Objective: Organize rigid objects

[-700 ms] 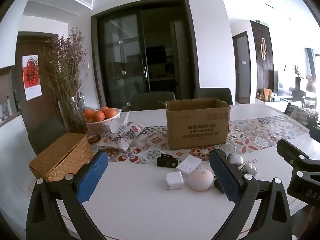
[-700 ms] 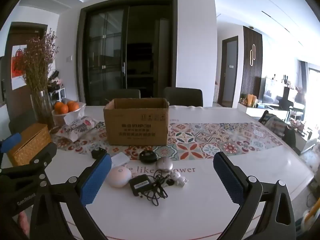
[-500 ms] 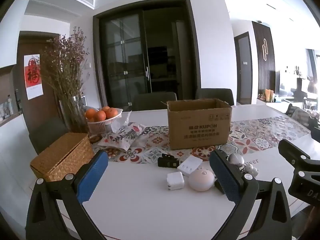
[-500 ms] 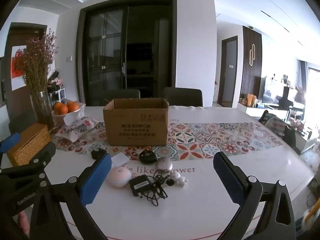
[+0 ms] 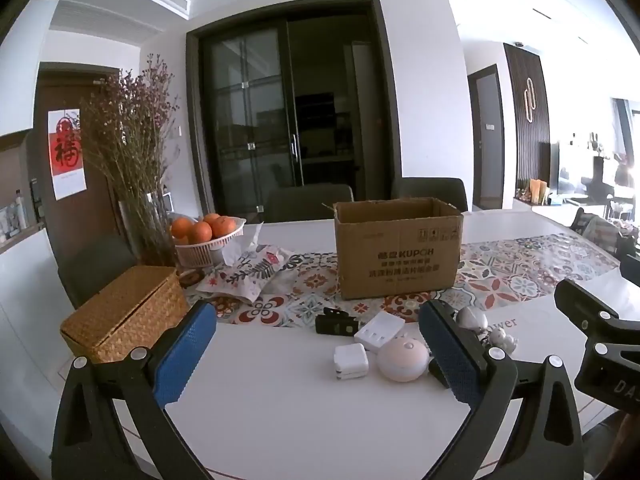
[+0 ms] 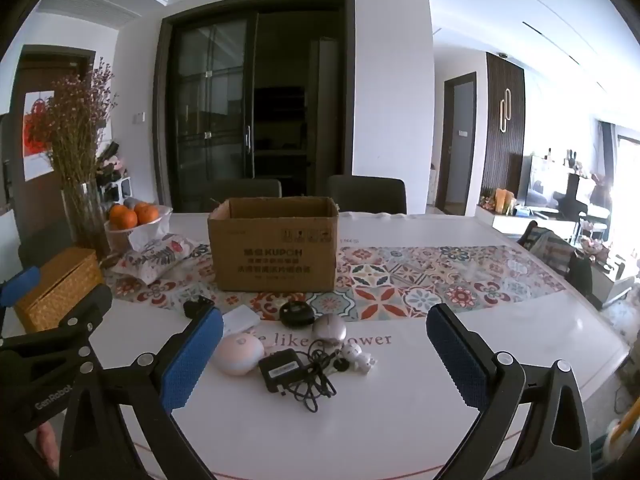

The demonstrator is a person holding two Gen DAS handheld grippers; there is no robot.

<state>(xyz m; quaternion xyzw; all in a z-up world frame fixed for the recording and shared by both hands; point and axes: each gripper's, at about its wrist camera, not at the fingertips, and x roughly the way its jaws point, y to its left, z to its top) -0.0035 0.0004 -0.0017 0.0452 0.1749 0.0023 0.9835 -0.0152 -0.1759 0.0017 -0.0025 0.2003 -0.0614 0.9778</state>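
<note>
Both claws, left gripper (image 5: pixel 316 354) and right gripper (image 6: pixel 324 354), hovering spread, empty; picking starting; next: charger (image 5: pixel 351 361) near table front edge into cardboard box (image 6: pixel 274 248)

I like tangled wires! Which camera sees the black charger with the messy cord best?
The right wrist view. There the black charger lies in plain sight, with its cord tangled beside it. In the left wrist view only a dark corner peeks out behind the left claw's blue finger pad; the cord is hidden.
</note>
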